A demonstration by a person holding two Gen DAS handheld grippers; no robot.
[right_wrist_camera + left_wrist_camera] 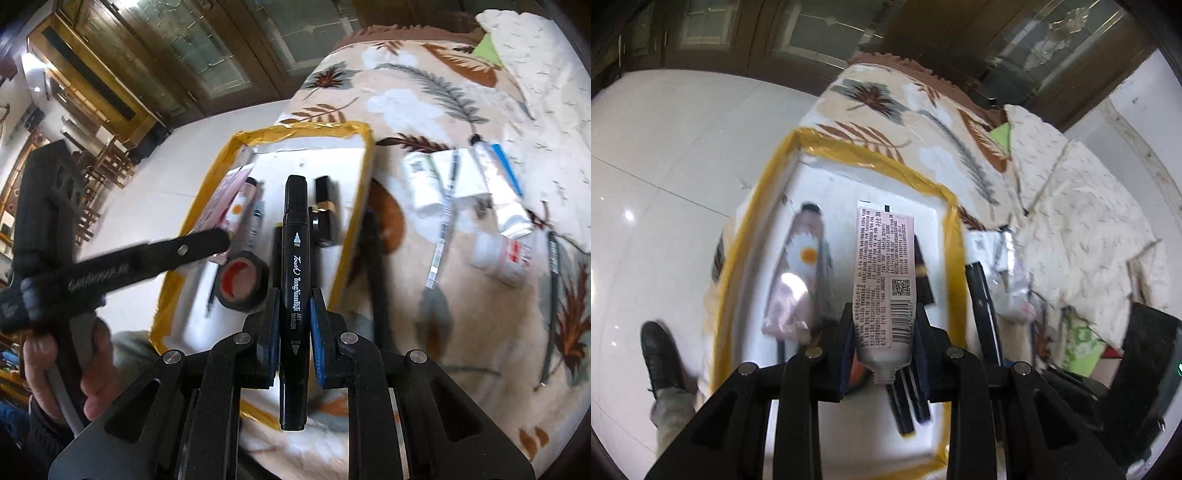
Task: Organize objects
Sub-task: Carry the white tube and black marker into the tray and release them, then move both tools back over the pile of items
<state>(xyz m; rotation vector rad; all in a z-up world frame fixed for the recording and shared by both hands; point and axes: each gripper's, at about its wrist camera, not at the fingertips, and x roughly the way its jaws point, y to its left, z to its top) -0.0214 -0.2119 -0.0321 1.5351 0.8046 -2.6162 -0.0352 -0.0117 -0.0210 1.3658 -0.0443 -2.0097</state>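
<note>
Your left gripper (884,343) is clamped on a pink tube (882,280), its jaws pressing the tube's sides near the neck, with the printed back and barcode facing the camera and the flat crimped end pointing away from you. It hangs over the white box (849,177) with the yellow-taped rim, which sits at the left edge of a table under a leaf-print cloth (886,107). In the box, left of the tube, lies a pink packet (798,273) with a daisy on it (blurred, so the print cannot be read), and dark pens (907,402) lie below the tube's neck. Moving right to your other hand, the right gripper (293,317) is closed on a black marker (294,280), held upright between the blue pads (317,325), its cap toward the box. From this view the box (354,214) also holds a roll of black tape (243,280), just left of the marker, and a black lipstick case (325,206) beyond it. The left gripper (207,243) shows here as a dark blur reaching in over the box's left side. Right of the box, on the cloth (424,92), white tubes (424,184) and a thin pen (443,221) lie loose, well apart from the box.
</note>
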